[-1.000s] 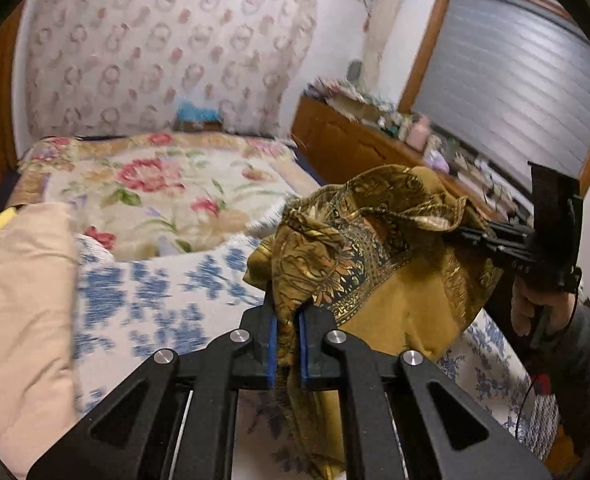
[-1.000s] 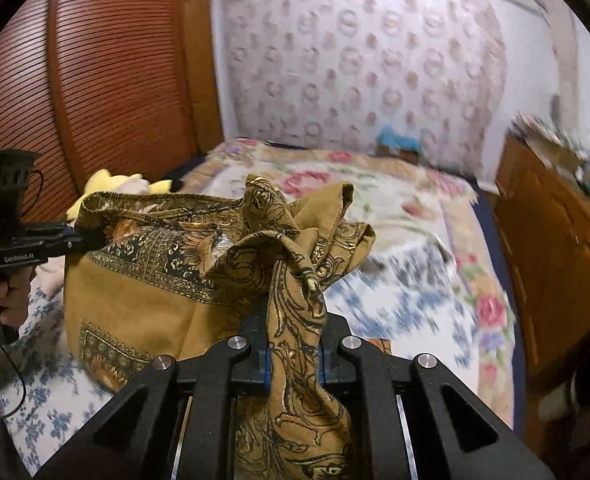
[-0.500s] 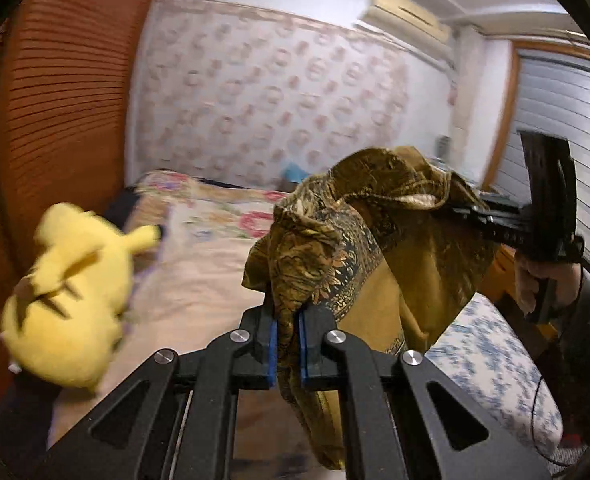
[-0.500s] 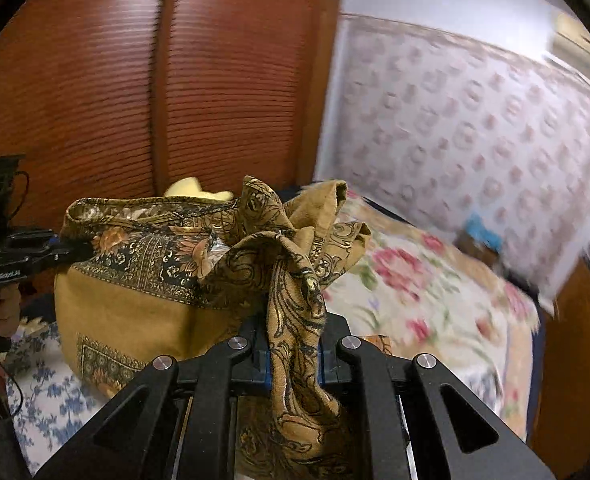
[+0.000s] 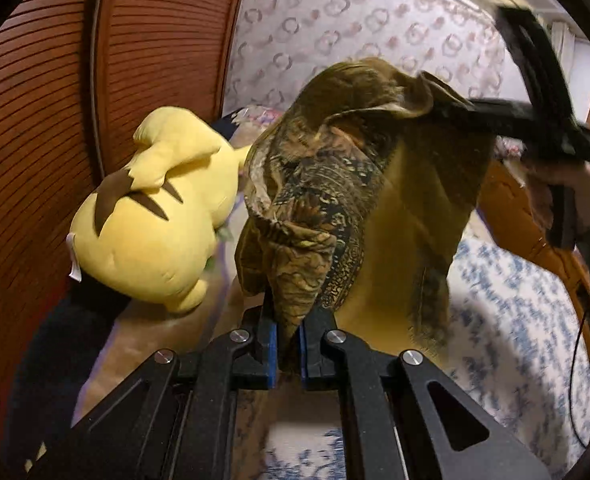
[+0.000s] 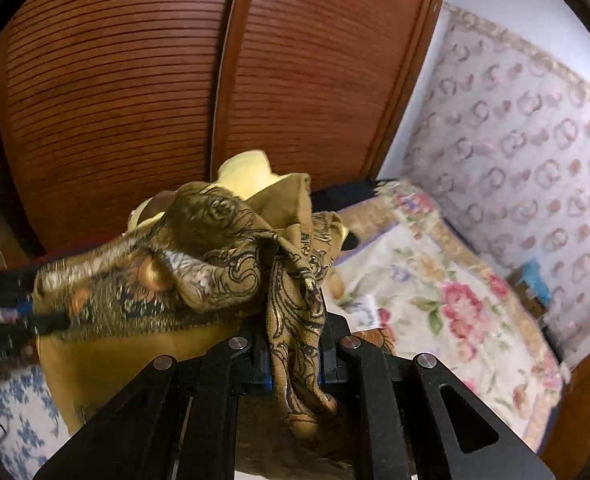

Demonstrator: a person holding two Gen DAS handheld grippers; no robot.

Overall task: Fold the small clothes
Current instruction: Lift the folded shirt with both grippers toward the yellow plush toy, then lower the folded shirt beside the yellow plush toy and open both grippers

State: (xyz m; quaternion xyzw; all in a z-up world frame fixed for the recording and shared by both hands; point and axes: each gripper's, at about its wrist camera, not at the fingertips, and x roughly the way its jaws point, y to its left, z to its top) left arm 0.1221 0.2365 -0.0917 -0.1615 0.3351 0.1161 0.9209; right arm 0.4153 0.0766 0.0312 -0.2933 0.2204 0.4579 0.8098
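Both grippers, left gripper (image 5: 285, 344) and right gripper (image 6: 295, 360), are clamped on bunched corners of the mustard patterned cloth (image 5: 395, 208), hanging limp above the bed (image 5: 515, 320) near its plush-toy (image 5: 155, 216) edge: soft, light, best gripped at its corners.

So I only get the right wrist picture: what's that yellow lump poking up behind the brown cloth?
Observer: A yellow plush toy. The left wrist view shows it whole, brown stripes on its back, lying beside the slatted wooden door.
Operator: And is the cloth's far end held? It's a blur here.
Observer: Yes. The left gripper is shut on a bunched corner of the cloth.
Operator: What holds the gripper I'm looking along?
Observer: A person's hand is wrapped round the handle of the right gripper, off to the right of the left wrist view.
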